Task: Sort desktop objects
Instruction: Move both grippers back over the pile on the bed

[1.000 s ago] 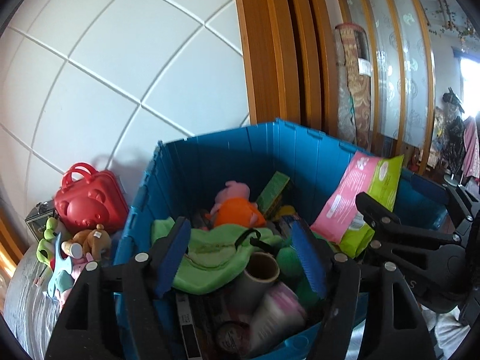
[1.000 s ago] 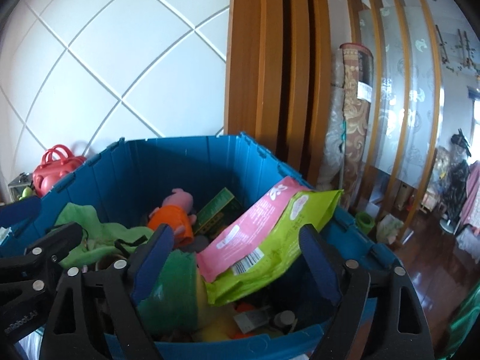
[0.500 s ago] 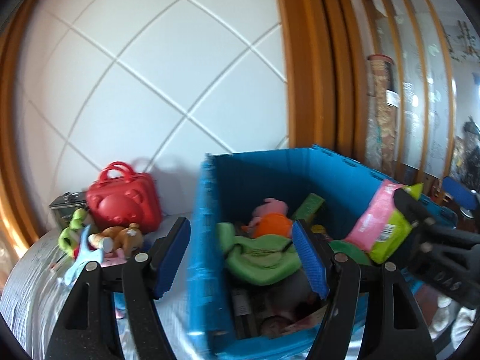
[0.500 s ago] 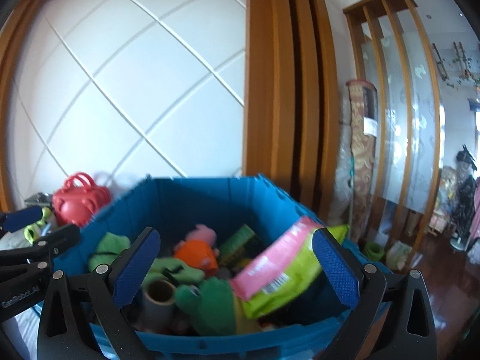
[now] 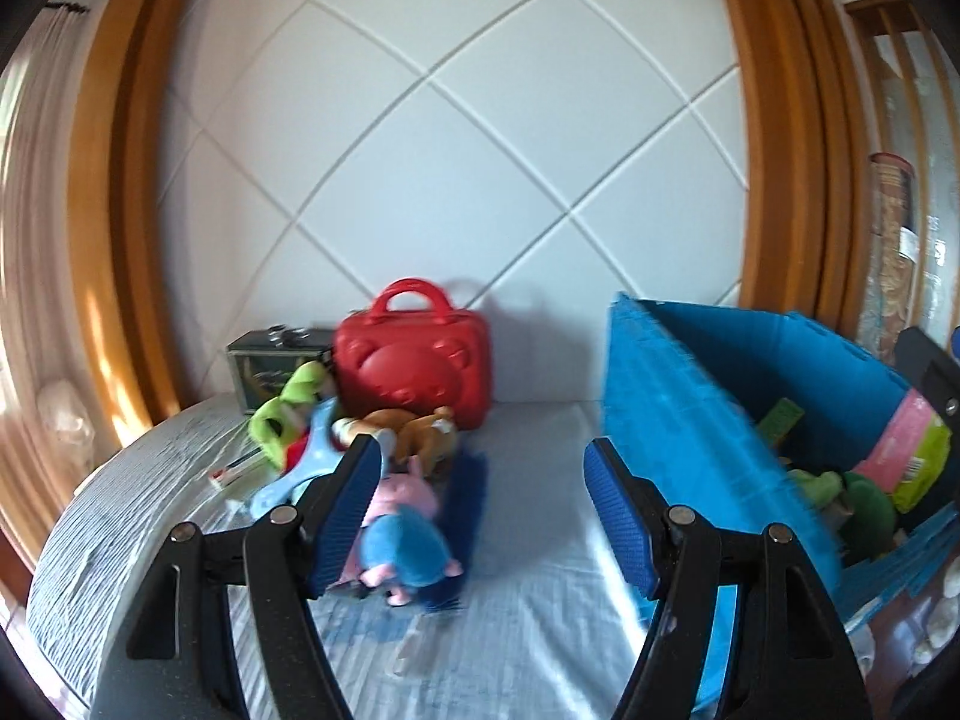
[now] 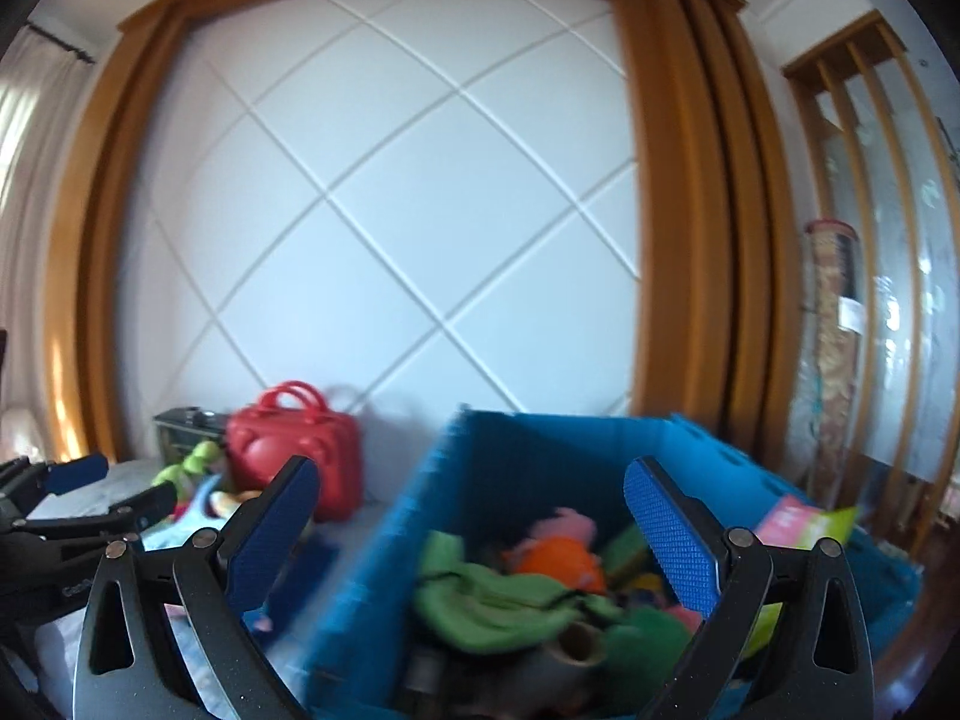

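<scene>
White diamond-panel wall (image 5: pixel 450 180) behind, grey-clothed bench (image 5: pixel 528 600) below. Left gripper (image 5: pixel 483 510) released, empty; toy pile just ahead: red case (image 5: pixel 414 360), pig plush (image 5: pixel 402 540), bear (image 5: pixel 420 438). Blue crate (image 6: pixel 480 480) at right, packed with toys, wipes pack (image 5: pixel 912 456) on far side. Right gripper (image 6: pixel 468 534) fingers spread wide, empty, over crate. Crate contents blurred.

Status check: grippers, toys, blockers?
Left gripper open, empty; right gripper open, empty. Blue plastic crate holds sorted toys; pink-and-blue plush pig lies on the table ahead of left. No visible blockers.
</scene>
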`<state>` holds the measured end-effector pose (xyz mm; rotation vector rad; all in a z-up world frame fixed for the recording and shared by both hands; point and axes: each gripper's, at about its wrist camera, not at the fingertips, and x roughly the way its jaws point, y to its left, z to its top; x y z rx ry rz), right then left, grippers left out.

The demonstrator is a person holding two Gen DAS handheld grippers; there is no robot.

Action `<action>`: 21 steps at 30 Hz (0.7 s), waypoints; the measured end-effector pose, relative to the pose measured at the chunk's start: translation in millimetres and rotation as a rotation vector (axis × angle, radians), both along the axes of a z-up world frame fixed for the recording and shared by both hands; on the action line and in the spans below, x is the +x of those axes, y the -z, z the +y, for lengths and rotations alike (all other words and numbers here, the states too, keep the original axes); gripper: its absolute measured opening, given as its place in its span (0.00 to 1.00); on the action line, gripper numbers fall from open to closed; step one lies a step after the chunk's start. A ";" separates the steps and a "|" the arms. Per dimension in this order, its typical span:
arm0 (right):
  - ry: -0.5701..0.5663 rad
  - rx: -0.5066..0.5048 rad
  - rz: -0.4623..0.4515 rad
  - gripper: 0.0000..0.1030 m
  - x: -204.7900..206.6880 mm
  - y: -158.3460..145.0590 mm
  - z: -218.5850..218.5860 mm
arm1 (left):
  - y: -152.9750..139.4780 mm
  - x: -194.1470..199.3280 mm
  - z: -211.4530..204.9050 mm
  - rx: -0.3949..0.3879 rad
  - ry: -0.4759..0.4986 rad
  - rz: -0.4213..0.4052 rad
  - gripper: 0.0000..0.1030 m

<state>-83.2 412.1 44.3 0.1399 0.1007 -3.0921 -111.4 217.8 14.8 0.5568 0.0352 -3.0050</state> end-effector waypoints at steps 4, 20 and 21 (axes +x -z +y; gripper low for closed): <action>-0.056 0.020 -0.029 1.00 -11.0 2.0 -58.4 | 12.6 -2.9 -67.0 0.010 -0.057 -0.034 0.68; -0.012 -0.043 -0.464 1.00 -139.6 87.8 -216.2 | 104.1 -62.6 -354.8 0.023 -0.208 -0.316 0.68; -0.001 -0.047 -0.489 1.00 -146.8 93.2 -216.5 | 113.8 -75.2 -373.7 0.034 -0.206 -0.343 0.68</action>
